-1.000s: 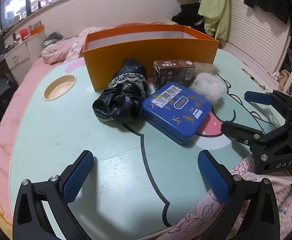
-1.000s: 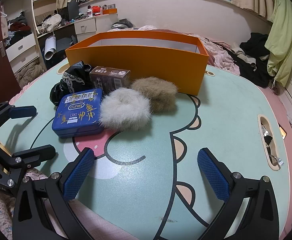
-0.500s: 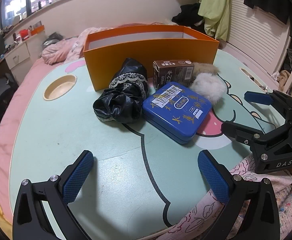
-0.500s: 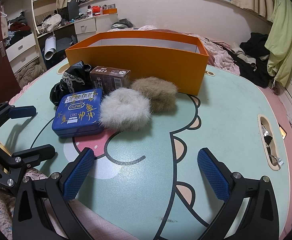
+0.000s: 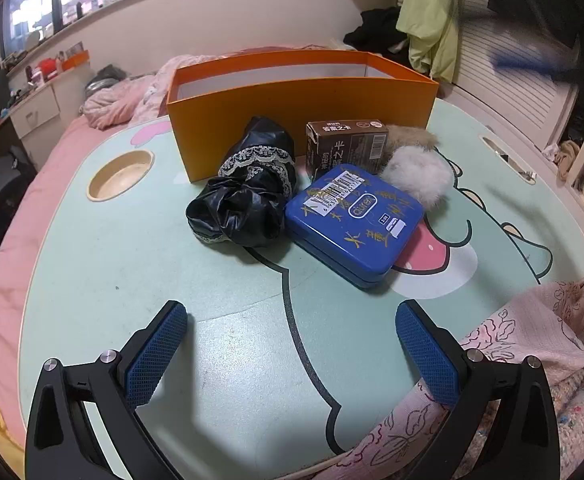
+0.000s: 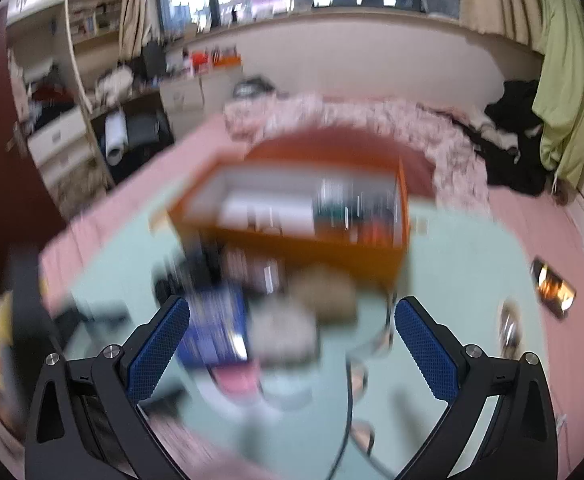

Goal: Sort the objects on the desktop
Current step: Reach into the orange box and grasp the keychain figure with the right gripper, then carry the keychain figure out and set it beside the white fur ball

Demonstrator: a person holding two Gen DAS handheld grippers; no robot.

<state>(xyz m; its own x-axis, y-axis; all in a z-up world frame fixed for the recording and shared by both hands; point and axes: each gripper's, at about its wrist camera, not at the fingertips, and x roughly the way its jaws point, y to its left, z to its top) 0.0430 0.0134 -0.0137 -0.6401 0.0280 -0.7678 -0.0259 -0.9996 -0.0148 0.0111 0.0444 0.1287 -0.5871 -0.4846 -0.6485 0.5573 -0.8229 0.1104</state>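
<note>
The left gripper hangs low over the near edge of the cartoon-printed table, its blue-padded fingers spread wide with nothing between them. Toward the far edge stands an open orange box. Against its front wall lies a black lace-trimmed cloth bundle; just beside that, a blue tin lies flat, touching a brown carton behind it. A white fluffy scrunchie sits at the tin's right, with a tan fluffy scrunchie behind it, near the box. The right gripper views the table from higher up, heavily blurred, jaws wide apart and holding nothing; some items show inside the box, too smeared to identify.
</note>
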